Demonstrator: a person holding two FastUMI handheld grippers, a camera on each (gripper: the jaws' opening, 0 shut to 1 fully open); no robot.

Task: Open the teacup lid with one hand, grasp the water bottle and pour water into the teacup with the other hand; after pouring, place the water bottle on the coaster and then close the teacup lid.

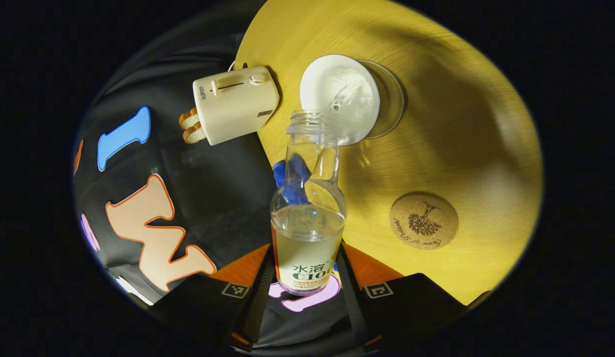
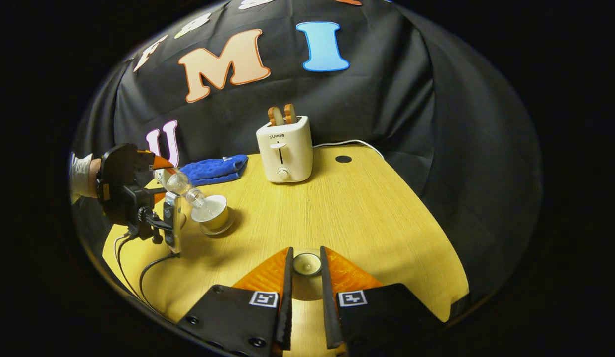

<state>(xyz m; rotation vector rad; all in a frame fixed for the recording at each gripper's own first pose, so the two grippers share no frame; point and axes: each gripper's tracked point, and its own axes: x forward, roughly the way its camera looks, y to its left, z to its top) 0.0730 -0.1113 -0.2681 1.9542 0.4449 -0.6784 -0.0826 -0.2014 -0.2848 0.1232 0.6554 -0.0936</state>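
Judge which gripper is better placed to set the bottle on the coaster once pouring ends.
Left. The left gripper already clamps the clear plastic water bottle, and the round cork coaster lies close beside it. The right gripper holds the small teacup lid.

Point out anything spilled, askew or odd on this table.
No spill shows. The water bottle is tilted on purpose in the left hand-held gripper, its mouth at the open teacup. The right hand-held gripper holds the lid. The coaster lies bare. Nothing stands out.
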